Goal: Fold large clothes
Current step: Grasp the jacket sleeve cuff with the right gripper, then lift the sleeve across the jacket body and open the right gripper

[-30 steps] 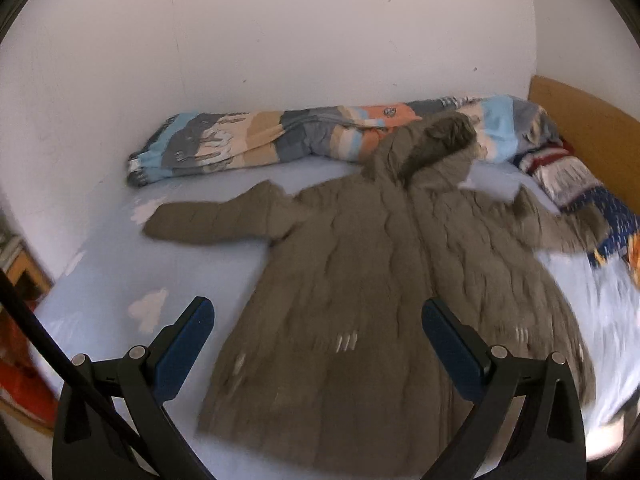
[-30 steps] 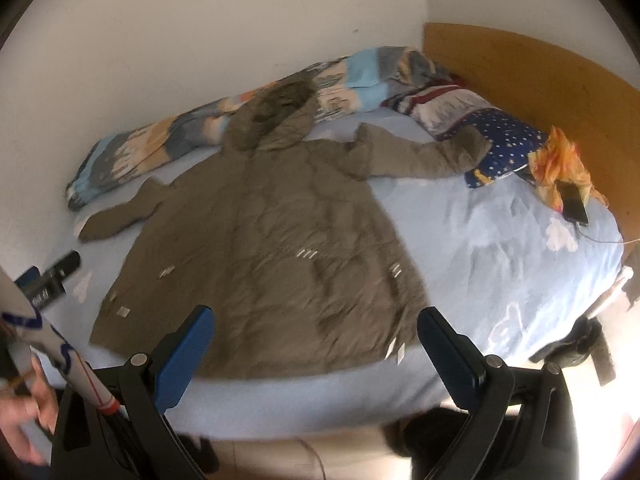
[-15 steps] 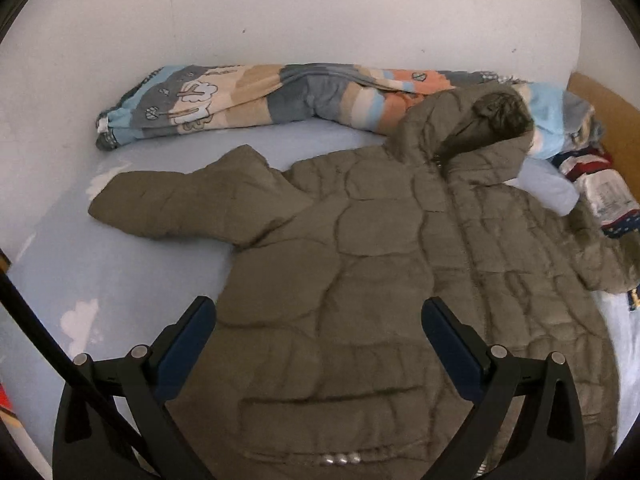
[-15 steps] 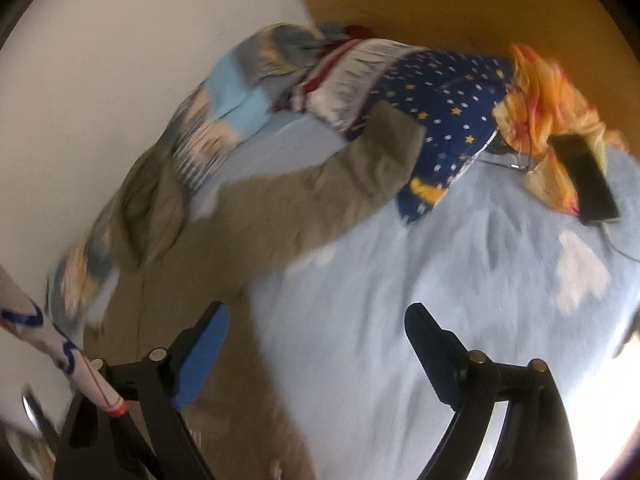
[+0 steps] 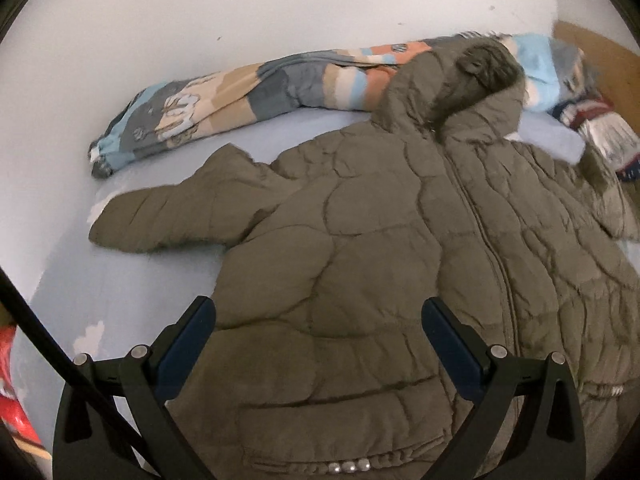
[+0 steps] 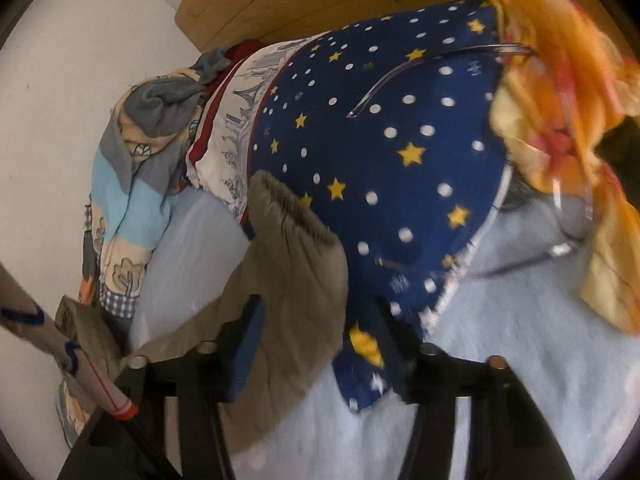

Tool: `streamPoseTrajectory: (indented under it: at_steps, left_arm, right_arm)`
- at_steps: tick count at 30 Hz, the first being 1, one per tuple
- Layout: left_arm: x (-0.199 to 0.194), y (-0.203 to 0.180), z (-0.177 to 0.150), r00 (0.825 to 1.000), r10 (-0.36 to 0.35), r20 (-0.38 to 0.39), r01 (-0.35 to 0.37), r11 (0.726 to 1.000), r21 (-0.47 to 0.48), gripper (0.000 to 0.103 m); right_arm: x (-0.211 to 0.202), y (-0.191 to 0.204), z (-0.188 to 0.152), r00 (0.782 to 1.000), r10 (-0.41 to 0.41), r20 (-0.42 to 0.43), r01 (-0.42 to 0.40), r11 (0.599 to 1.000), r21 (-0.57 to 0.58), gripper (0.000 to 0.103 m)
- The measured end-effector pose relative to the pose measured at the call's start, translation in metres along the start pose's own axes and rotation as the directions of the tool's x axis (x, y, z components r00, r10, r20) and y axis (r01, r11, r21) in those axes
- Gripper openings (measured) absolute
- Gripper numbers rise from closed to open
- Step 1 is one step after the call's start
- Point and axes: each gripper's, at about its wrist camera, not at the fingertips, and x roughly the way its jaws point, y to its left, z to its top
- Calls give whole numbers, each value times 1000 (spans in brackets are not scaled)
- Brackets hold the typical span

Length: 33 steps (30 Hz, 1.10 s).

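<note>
Olive-brown quilted hooded coat [image 5: 400,264] lay spread flat, front up and zipped, on the pale blue bed sheet, hood toward twelve o'clock, one sleeve stretched toward nine o'clock, other sleeve's ribbed cuff [image 6: 292,208] rested against a starry navy pillow.

The quilted coat [image 5: 360,272] is olive-brown. The sheet [image 5: 132,280] is pale blue. The pillow [image 6: 400,140] is navy with yellow stars and white dots.

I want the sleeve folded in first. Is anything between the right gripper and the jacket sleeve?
Nothing visible. The right gripper stands open astride the jacket sleeve. The sleeve's cuff lies against the star-patterned pillow, which also lies between the fingers at the gripper's right and could get caught.
</note>
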Motion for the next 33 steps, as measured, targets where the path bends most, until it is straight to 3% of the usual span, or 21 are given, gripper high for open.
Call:
streamPoseTrajectory:
  at_steps: [4,5,7,11,19,27,33]
  left_arm:
    - [-2,-14,-2,1000,-10,20,9,999,49,103]
    - [-2,-17,-2,1000,-8,24,7,998,61,103]
    - [-4,-22,-3,1000,-13,28,11,997,79,103]
    - [-11,-20,-1,999,-33,38,30,997,64,103]
    - [-27,-1,6,996,-65,55,67,998,-21,103]
    - [-37,30,10,995,-84,54,89,991,-101,103]
    - [-43,60,9,994,-96,56,104,978,-178,103]
  right_arm:
    - [17,0,6,999,-30,12,30,1000,0,39]
    - [19,2,6,999,-35,8,35,999,-13,23]
    - [11,9,4,999,-21,45,23,999,-45,16]
    - [-20,22,1,994,-17,106,25,997,-72,15]
    - [-129,60,15,971,61,229,-41,995,-94,15]
    - [-206,177,-16,948,222,227,-165,956,-244,15]
    - [-245,279,-81,928,340,150,-261,885,-386,15]
